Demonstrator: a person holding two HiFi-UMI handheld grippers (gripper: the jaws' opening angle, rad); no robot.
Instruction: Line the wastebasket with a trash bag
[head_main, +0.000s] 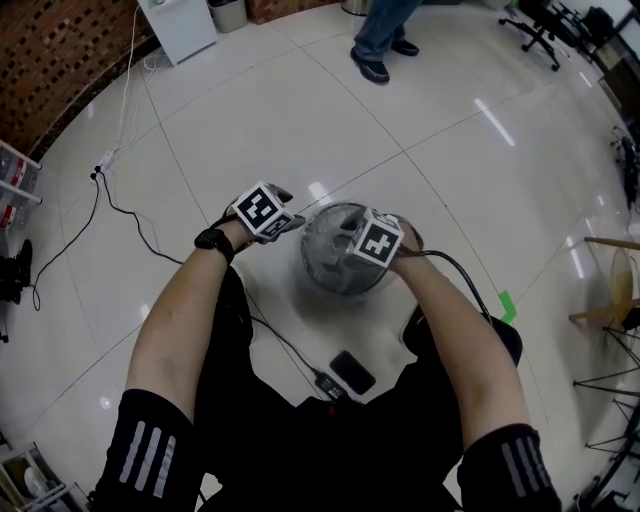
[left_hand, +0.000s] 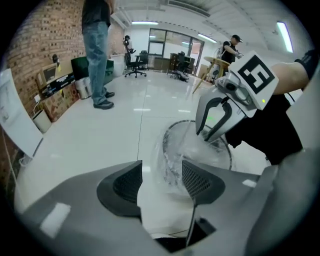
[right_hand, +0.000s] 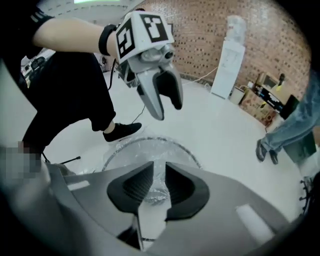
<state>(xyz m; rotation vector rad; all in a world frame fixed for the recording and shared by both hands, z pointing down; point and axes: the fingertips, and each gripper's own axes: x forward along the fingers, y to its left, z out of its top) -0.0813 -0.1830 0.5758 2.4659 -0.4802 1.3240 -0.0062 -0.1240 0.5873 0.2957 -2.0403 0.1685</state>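
Fingers of our left gripper are released and spread wide with nothing pinched. The clear trash bag shows just past their tips, draped in the wastebasket below. On our right gripper the fingers are drawn close, leaving a slim gap with crumpled film showing in it, not clamped. Both sets of tips hover over the rim, facing each other, with the basket mouth between and beneath them.
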